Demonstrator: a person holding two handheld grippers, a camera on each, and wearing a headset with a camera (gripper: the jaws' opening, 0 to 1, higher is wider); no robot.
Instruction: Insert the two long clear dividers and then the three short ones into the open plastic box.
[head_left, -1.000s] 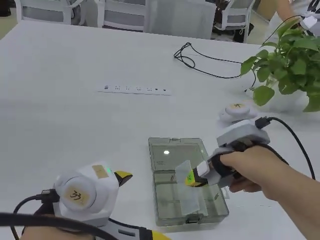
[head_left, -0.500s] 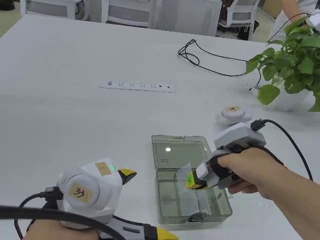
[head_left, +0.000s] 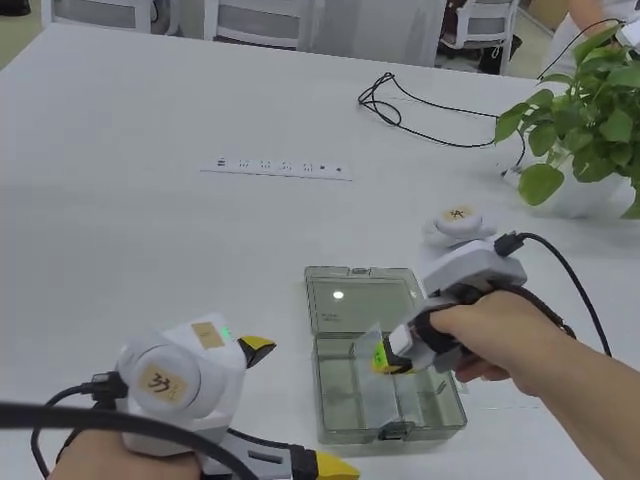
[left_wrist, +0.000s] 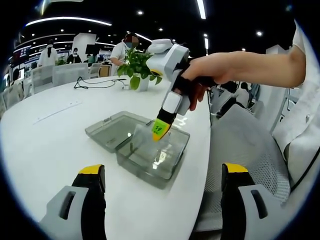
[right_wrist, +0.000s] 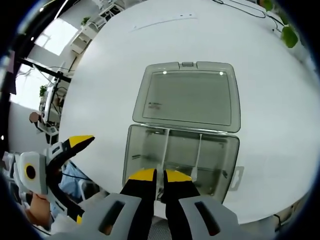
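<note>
The open plastic box (head_left: 440, 405) lies near the table's front edge, its lid (head_left: 360, 300) folded flat behind it. My right gripper (head_left: 385, 360) is shut on a clear divider (head_left: 375, 392) that hangs tilted down into the base. In the right gripper view the shut jaws (right_wrist: 159, 176) pinch the divider edge-on over the base (right_wrist: 145, 150), where two clear dividers (right_wrist: 198, 150) stand upright. My left gripper (head_left: 295, 405) is open and empty at the front left, a little apart from the box. The left gripper view has its jaws (left_wrist: 163, 170) wide apart, facing the box (left_wrist: 170, 167) and the right gripper (left_wrist: 161, 131).
A white power strip (head_left: 280, 167) lies mid-table, a black cable (head_left: 420, 115) behind it. A potted plant (head_left: 585, 110) stands at the right, a small round white device (head_left: 458, 222) just beyond the box. The table's edge (left_wrist: 200, 200) runs close beside the box.
The head camera has shifted slightly. The right gripper keeps the divider in the box base, with hardly any visible move. The left gripper stays open in place.
</note>
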